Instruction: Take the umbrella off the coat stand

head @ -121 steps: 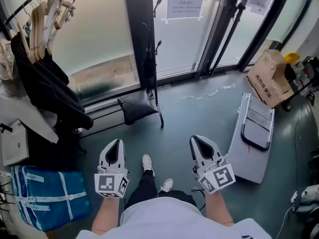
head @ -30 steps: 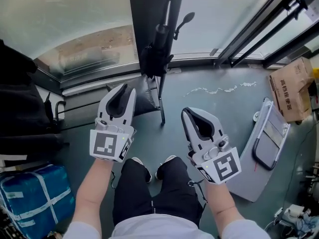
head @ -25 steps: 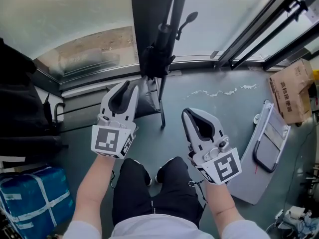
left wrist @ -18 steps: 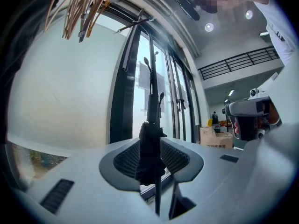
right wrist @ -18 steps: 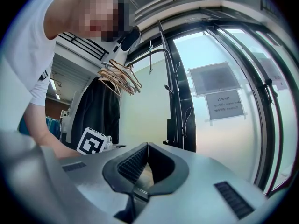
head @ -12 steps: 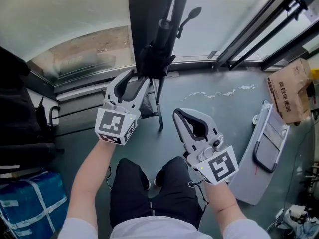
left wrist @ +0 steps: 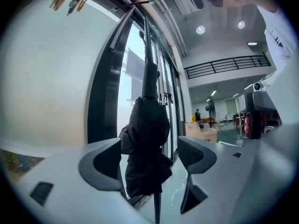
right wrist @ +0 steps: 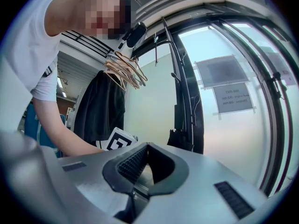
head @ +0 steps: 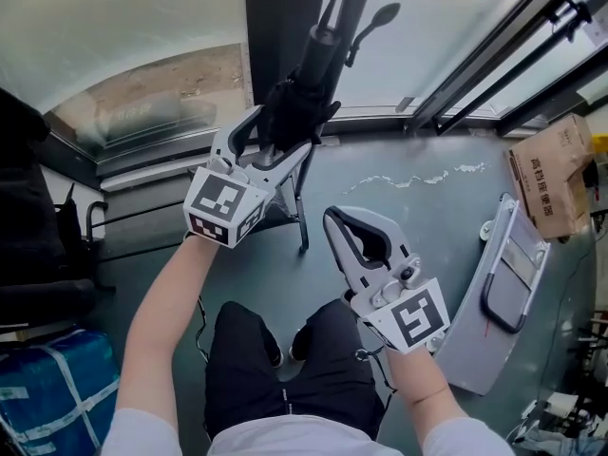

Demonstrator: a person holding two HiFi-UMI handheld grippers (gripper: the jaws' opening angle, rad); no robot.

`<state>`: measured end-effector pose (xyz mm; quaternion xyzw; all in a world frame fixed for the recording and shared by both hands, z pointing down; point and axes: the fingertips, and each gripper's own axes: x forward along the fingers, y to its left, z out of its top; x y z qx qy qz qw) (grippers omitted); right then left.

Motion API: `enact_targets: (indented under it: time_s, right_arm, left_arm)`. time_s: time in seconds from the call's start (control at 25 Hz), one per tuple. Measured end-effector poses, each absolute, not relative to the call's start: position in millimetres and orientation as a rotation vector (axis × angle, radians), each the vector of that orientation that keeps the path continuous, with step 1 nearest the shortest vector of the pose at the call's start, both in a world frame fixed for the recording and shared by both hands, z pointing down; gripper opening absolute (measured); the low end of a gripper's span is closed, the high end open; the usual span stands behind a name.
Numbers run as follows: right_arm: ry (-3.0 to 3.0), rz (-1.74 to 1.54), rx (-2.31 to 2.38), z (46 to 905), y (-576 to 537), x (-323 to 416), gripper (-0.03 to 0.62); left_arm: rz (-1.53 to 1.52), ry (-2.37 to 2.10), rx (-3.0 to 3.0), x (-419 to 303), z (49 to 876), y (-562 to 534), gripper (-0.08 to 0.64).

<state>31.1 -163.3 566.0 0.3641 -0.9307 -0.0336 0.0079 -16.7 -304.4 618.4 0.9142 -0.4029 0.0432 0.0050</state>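
A folded black umbrella (head: pixel 309 74) hangs upright on the dark coat stand (head: pixel 349 3) by the glass wall. My left gripper (head: pixel 280 133) is open, and its jaws have just been opening. The umbrella's bundled fabric (left wrist: pixel 145 139) stands between them. The cloth brushes the left-hand pad (left wrist: pixel 100 164), while the right-hand pad (left wrist: pixel 196 154) stays apart from it. The stand's pole (left wrist: pixel 145 45) rises behind the umbrella. My right gripper (head: pixel 334 220) is shut on nothing, lower and nearer to me, off to the right of the stand. In its own view the right gripper (right wrist: pixel 145 146) has its tips together.
Dark coats (head: pixel 28 226) hang on a rack at the left, with wooden hangers (right wrist: pixel 126 71) above. A blue bag (head: pixel 47 388) lies at the lower left. A folded grey step stool (head: pixel 513 283) and a cardboard box (head: pixel 556 174) sit at the right. Glass doors close off the far side.
My left gripper has moved forward to the umbrella, and its jaws have spread from nearly shut to wide around it. The right gripper has shifted slightly left and lower.
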Motion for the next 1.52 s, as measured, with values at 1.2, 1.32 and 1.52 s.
enact_targets:
  time_s: [1.2, 1.32, 1.52]
  right_arm:
    - [-2.843, 0.085, 1.168, 575, -146, 48, 0.018]
    - [-2.835, 0.102, 1.173, 576, -146, 47, 0.018]
    - [-2.814, 0.080, 1.202, 559, -148, 57, 0.018]
  left_arm:
    - [0.116, -0.912, 2.831, 14, 633, -351, 0.283]
    - [0.122, -1.032, 2.829, 12, 633, -346, 0.272]
    - [0.100, -1.036, 2.797, 12, 631, -342, 0.272]
